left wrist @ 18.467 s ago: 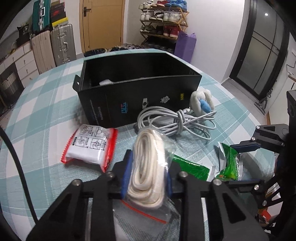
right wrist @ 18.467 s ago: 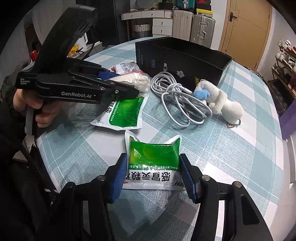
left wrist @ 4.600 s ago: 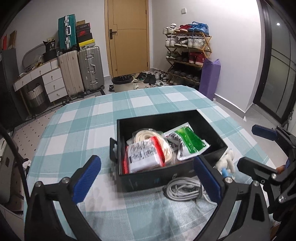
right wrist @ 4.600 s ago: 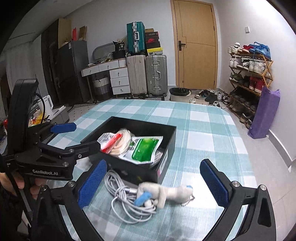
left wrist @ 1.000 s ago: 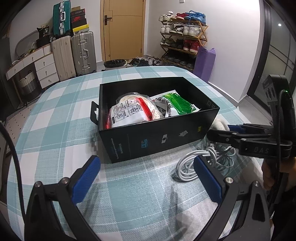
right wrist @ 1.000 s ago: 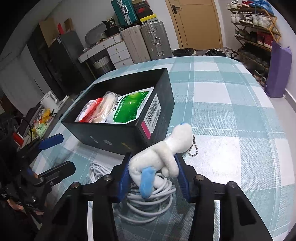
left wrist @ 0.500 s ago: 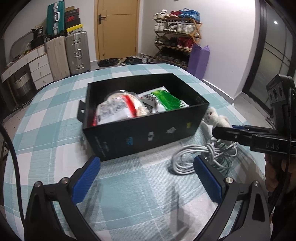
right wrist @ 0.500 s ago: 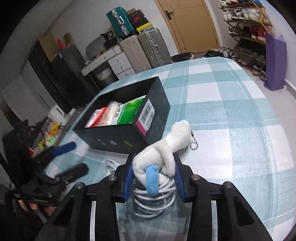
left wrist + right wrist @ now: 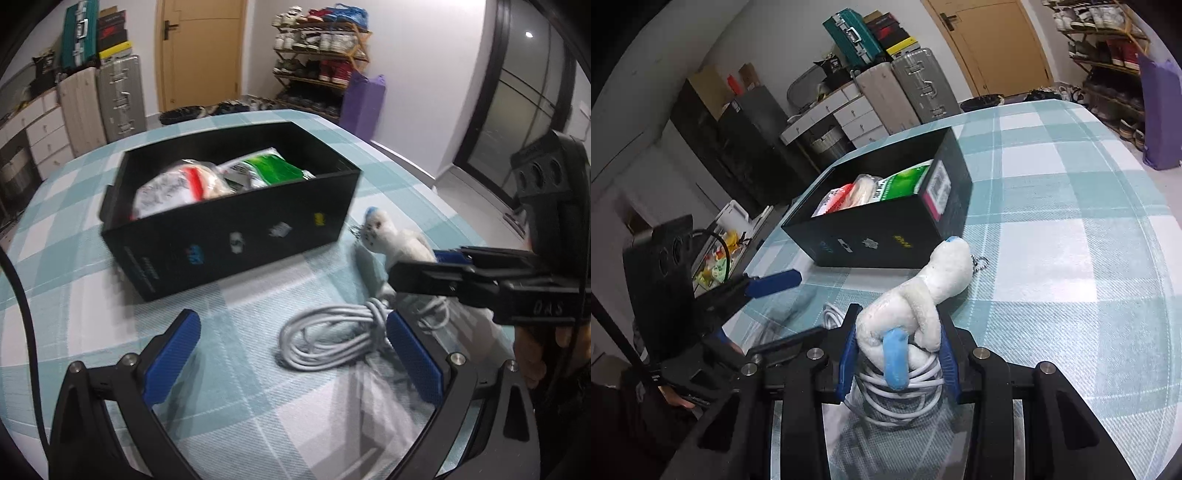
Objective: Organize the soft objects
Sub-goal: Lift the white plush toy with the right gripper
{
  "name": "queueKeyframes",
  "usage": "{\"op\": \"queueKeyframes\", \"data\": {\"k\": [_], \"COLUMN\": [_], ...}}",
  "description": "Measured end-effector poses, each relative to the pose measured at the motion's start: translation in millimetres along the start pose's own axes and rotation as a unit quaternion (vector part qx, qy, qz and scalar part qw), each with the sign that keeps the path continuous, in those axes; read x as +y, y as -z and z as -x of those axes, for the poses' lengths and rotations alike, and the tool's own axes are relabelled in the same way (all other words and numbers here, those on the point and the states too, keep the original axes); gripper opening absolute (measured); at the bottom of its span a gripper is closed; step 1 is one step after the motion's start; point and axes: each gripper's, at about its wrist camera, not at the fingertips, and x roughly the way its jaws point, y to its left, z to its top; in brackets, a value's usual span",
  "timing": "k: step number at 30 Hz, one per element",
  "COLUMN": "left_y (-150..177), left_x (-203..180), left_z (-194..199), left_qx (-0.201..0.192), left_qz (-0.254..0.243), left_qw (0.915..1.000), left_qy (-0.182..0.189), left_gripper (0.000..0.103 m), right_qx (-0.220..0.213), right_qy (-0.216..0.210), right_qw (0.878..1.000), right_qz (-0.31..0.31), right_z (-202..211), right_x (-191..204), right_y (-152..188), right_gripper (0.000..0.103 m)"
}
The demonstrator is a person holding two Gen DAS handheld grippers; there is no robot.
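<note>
White plush toy (image 9: 923, 295) w/ blue limb: clamped between the pads of your right gripper (image 9: 897, 354), its head end lying on the checked tablecloth (image 9: 1071, 229) just beside the black box (image 9: 886, 236), keychain trailing behind. Coiled white cable (image 9: 332, 336) sits directly under the toy, touching it. Box holds green (image 9: 269, 170) and red-edged (image 9: 173, 188) soft packets, plus a pale bundle between them. Your left gripper (image 9: 291, 354): jaws wide apart, nothing grasped, hovering over the cloth near the cable coil, w/ the box beyond
</note>
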Motion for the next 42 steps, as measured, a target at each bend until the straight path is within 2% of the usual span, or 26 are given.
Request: {"op": "queueKeyframes", "data": {"k": [5, 8, 14, 19, 22, 24, 29, 33, 42], "left_y": [4, 5, 0, 2, 3, 3, 5, 6, 11], "left_x": [-18, -25, -26, -38, -40, -40, -37, -31, -26], "left_z": [-11, -17, -22, -27, -27, -26, -24, -20, -13], "left_qx": [0.024, 0.03, 0.039, 0.045, 0.046, 0.041, 0.04, 0.038, 0.034], "left_qz": [-0.032, -0.043, -0.042, -0.071, -0.072, -0.076, -0.079, -0.068, -0.065], "left_qw": [0.9991, 0.9986, 0.9979, 0.9957, 0.9952, 0.9958, 0.9955, 0.9961, 0.9963], "left_qy": [0.013, 0.011, 0.031, 0.038, 0.046, 0.03, 0.035, 0.043, 0.044], "left_gripper": [0.101, 0.102, 0.102, 0.1, 0.092, 0.08, 0.077, 0.071, 0.069], "right_qx": [0.006, 0.007, 0.008, 0.012, 0.011, 0.011, 0.007, 0.001, -0.014], "right_qy": [0.004, 0.001, 0.004, -0.004, -0.003, 0.0, -0.002, -0.002, -0.002], "right_qw": [1.0, 1.0, 1.0, 1.0, 1.0, 1.0, 1.0, 1.0, 1.0], "right_qz": [-0.008, -0.005, -0.007, -0.01, -0.008, -0.007, -0.004, -0.002, 0.002], "right_z": [-4, -3, -3, -6, -6, -6, -6, -3, 4], "right_x": [-4, -3, -6, -9, -8, -9, -9, -9, -9], "right_y": [2, 2, 1, 1, 0, 0, -1, -1, -4], "right_gripper": [0.038, 0.038, 0.038, 0.039, 0.039, 0.039, 0.039, 0.039, 0.039]}}
